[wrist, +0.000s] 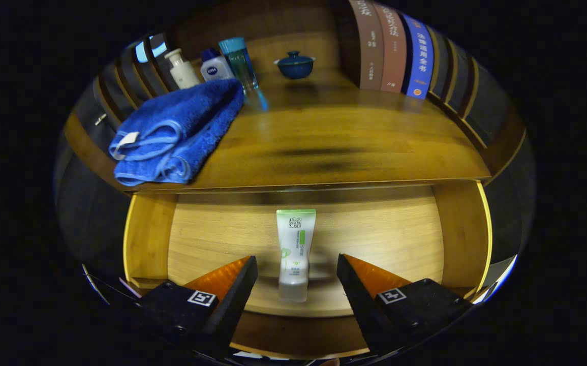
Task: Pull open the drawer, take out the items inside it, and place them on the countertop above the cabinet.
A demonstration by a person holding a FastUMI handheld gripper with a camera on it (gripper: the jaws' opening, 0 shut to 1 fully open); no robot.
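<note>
The wooden drawer (405, 239) stands pulled open below the countertop (334, 137). A white tube with a green end (294, 251) lies on the drawer floor, lengthwise, cap end toward me. My gripper (297, 264) hovers over the drawer, open, with the tube's lower half in the gap between the two fingers. Neither finger touches the tube. A folded blue towel (176, 133) lies on the countertop's left part, overhanging its front edge a little.
At the back of the countertop stand a cream bottle (182, 69), a white-and-blue bottle (215, 66), a teal tumbler (240, 62) and a dark blue lidded bowl (295, 64). Three books (394, 48) stand at the right. Slatted side rails flank the top.
</note>
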